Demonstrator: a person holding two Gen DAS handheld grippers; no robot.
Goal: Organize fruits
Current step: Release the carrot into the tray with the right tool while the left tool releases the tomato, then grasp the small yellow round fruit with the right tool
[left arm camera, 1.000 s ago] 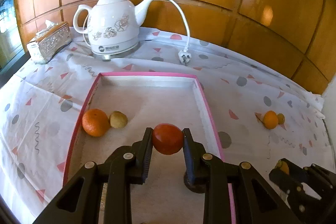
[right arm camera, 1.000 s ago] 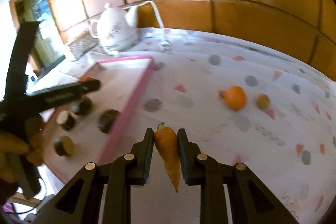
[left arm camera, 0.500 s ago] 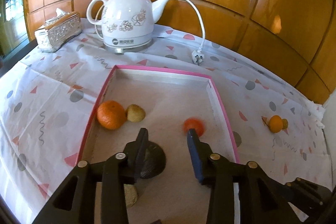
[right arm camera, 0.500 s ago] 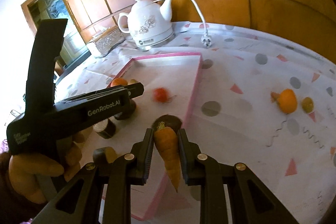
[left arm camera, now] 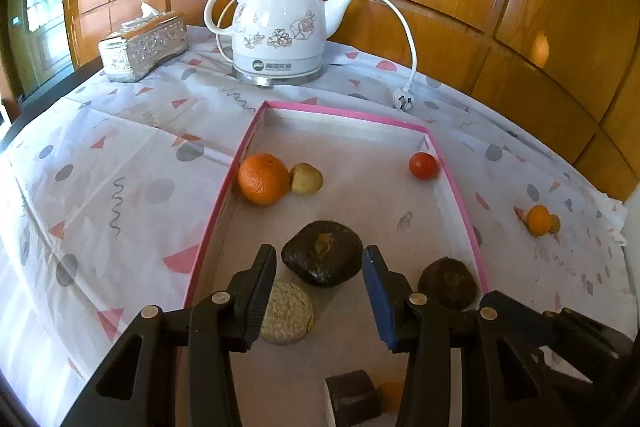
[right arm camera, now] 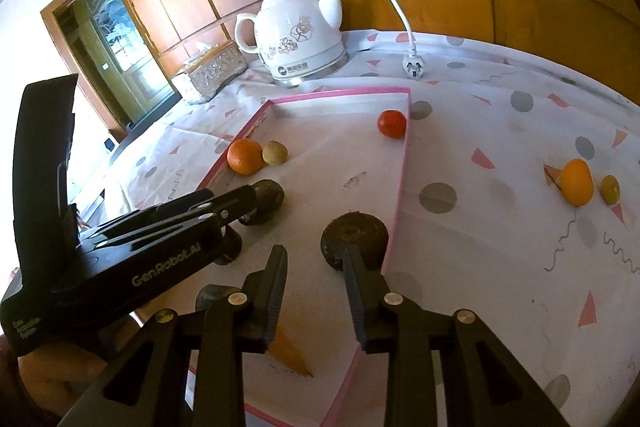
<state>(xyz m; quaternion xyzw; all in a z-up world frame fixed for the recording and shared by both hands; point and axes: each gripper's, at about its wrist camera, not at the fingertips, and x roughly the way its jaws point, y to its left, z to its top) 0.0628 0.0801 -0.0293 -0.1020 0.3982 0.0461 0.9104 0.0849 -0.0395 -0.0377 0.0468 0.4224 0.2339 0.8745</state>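
Note:
A pink-rimmed tray (left arm camera: 256, 125) (right arm camera: 400, 187) holds an orange (left arm camera: 263, 179) (right arm camera: 244, 156), a small yellowish fruit (left arm camera: 306, 179) (right arm camera: 274, 152), a red tomato (left arm camera: 423, 165) (right arm camera: 391, 123) at its far right wall, two dark fruits (left arm camera: 322, 253) (right arm camera: 354, 234), a beige round fruit (left arm camera: 286, 311) and a carrot (right arm camera: 288, 349). My left gripper (left arm camera: 320, 291) is open and empty above the tray's near part. My right gripper (right arm camera: 314, 289) is open and empty; the carrot lies in the tray under it. A small orange (left arm camera: 538, 220) (right arm camera: 576, 182) and an olive-coloured fruit (right arm camera: 610, 189) lie on the cloth right of the tray.
A white electric kettle (left arm camera: 278, 27) (right arm camera: 298, 35) with its cord and plug (left arm camera: 404, 103) stands behind the tray. A silver tissue box (left arm camera: 142, 45) (right arm camera: 210, 73) is at the far left. Wooden panels back the table. The left gripper's body (right arm camera: 120, 247) fills the right view's lower left.
My left gripper let go of the tomato, which rolled to the tray's far right wall, and drew back. My right gripper moved over the tray, opened and let the carrot fall into it.

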